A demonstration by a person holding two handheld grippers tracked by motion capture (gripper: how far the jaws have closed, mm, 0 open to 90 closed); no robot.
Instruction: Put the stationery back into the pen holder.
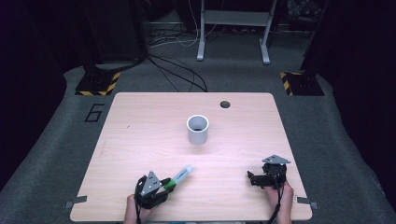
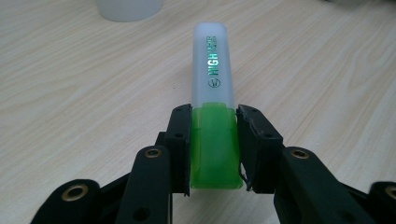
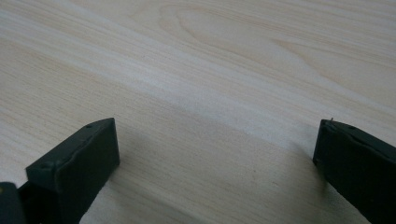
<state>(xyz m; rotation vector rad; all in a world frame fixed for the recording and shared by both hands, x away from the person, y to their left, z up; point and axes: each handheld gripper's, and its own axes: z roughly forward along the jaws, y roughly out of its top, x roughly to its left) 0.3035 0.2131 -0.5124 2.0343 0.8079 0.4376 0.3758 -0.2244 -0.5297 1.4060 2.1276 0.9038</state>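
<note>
A highlighter [image 1: 180, 176] with a green body and a frosted white cap lies near the table's front left, pointing toward the middle. My left gripper [image 1: 164, 186] is shut on its green end; in the left gripper view both pads press on the green part of the highlighter [image 2: 215, 140], just above the wood, with the left gripper [image 2: 215, 116] low over the table. A white cup [image 1: 197, 129] stands upright at mid-table, its base at the top of the left gripper view [image 2: 128, 9]. My right gripper [image 1: 252, 178] rests at the front right, open, its jaws wide apart over bare wood [image 3: 217, 140].
The wooden table [image 1: 140, 121] has a dark round hole [image 1: 225, 104] near its far edge. Beyond it, on the grey floor, lie cables [image 1: 182, 74], a white stand's legs [image 1: 233, 32] and hazard-striped bases [image 1: 98, 84].
</note>
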